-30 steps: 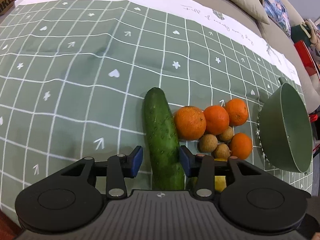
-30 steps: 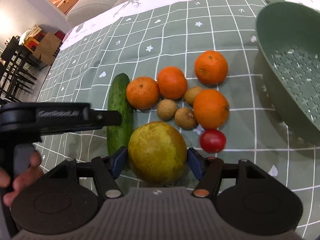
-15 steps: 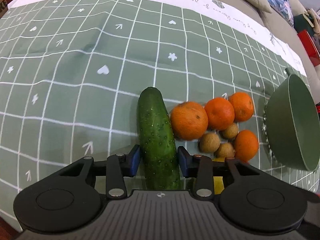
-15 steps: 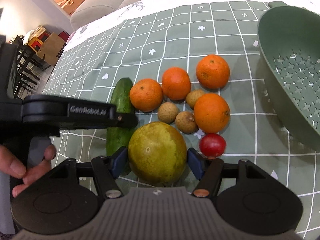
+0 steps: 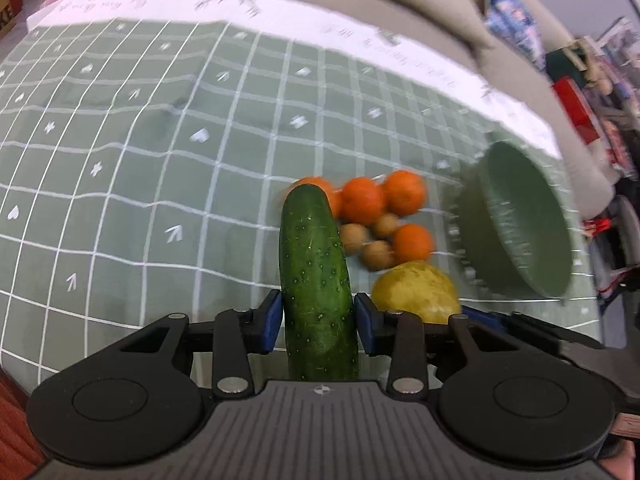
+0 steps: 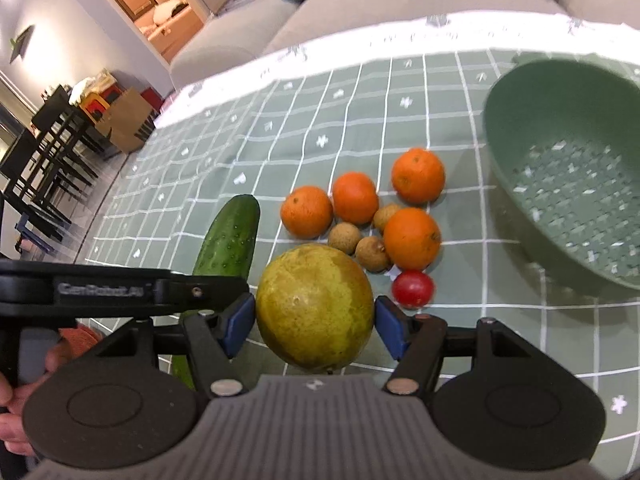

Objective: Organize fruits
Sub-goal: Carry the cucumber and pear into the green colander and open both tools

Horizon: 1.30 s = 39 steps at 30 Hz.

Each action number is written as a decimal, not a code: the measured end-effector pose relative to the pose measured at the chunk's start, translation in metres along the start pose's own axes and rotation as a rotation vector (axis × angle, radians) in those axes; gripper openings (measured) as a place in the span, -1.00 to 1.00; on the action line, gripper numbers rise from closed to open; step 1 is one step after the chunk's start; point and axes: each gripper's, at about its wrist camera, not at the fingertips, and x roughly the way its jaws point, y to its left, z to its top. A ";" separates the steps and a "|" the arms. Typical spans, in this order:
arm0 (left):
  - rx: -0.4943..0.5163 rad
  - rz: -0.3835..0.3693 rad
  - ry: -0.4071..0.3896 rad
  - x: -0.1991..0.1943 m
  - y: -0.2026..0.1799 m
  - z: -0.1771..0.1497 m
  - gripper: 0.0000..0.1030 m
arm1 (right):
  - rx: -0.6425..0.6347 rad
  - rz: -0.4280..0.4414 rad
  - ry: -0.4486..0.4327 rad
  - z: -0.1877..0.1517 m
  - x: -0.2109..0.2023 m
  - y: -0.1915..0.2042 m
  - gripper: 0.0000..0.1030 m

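Cucumber (image 5: 318, 280) is clamped in the left gripper (image 5: 319, 322), its jaws just closed on it; right gripper (image 6: 314, 322) jaws pinch the big yellow-green fruit (image 6: 315, 306). Both sit near-left of the green colander (image 6: 568, 168). I'd lift straight up, clear the oranges (image 6: 412, 238), then swing right.

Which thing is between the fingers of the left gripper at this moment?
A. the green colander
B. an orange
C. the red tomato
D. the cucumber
D: in the left wrist view the cucumber stands between the blue pads of the left gripper, which press on both its sides.
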 end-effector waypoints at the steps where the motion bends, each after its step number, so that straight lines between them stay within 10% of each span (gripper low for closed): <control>1: 0.009 -0.007 -0.012 -0.005 -0.005 -0.001 -0.17 | -0.005 -0.001 -0.018 0.000 -0.008 -0.002 0.20; 19: 0.213 -0.170 -0.010 0.014 -0.145 0.053 -0.17 | -0.082 -0.185 -0.173 0.042 -0.102 -0.090 0.20; 39: 0.356 -0.058 0.221 0.120 -0.194 0.082 -0.18 | -0.382 -0.304 0.050 0.083 -0.009 -0.155 0.20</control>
